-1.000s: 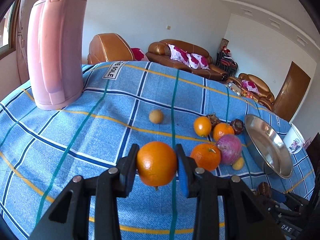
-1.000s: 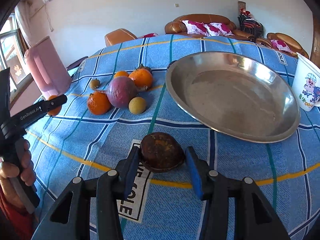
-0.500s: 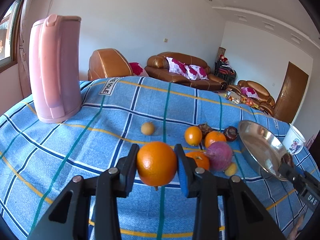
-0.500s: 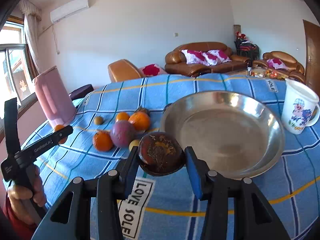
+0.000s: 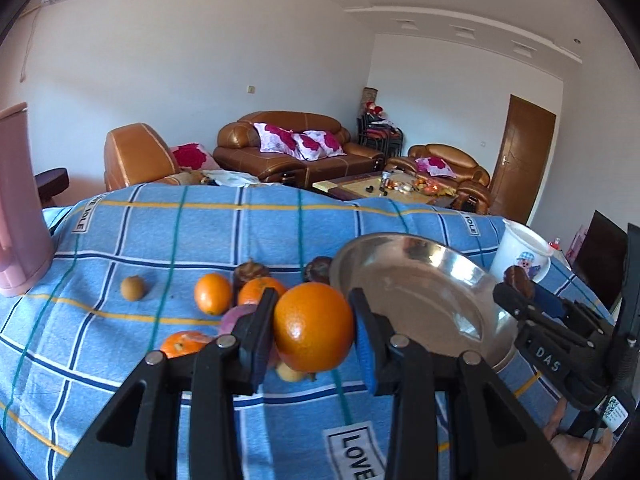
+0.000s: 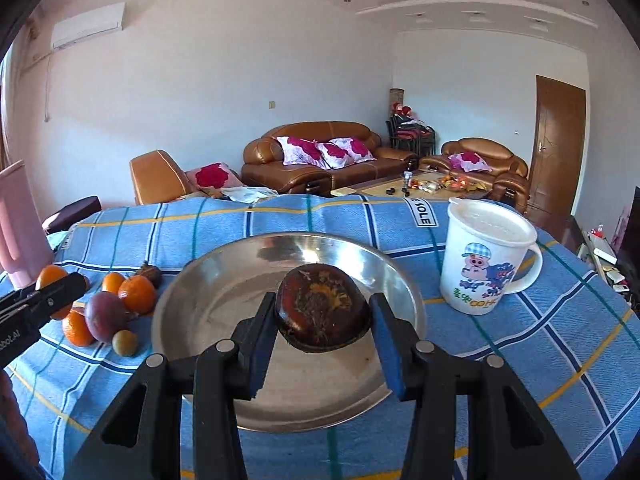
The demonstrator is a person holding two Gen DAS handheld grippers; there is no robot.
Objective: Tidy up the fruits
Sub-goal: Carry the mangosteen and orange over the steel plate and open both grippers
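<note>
My left gripper (image 5: 314,330) is shut on a large orange (image 5: 313,327) and holds it in the air above the loose fruit, just left of the steel bowl (image 5: 460,272). My right gripper (image 6: 322,318) is shut on a dark brown round fruit (image 6: 322,312) and holds it over the steel bowl (image 6: 208,292). The bowl has nothing lying in it. On the cloth left of the bowl lie several oranges (image 6: 137,294), a purple fruit (image 6: 105,316) and a small yellow-green fruit (image 6: 125,343). The right gripper also shows in the left wrist view (image 5: 520,286).
A white cartoon mug (image 6: 486,256) stands right of the bowl. A pink kettle (image 5: 18,204) stands at the far left. A small brown fruit (image 5: 132,288) lies apart on the blue checked cloth (image 5: 200,232). Sofas and a coffee table are behind.
Both grippers have risen and moved towards the bowl. The left one swung right with its orange; the right one carried the dark fruit from near the cloth to above the bowl.
</note>
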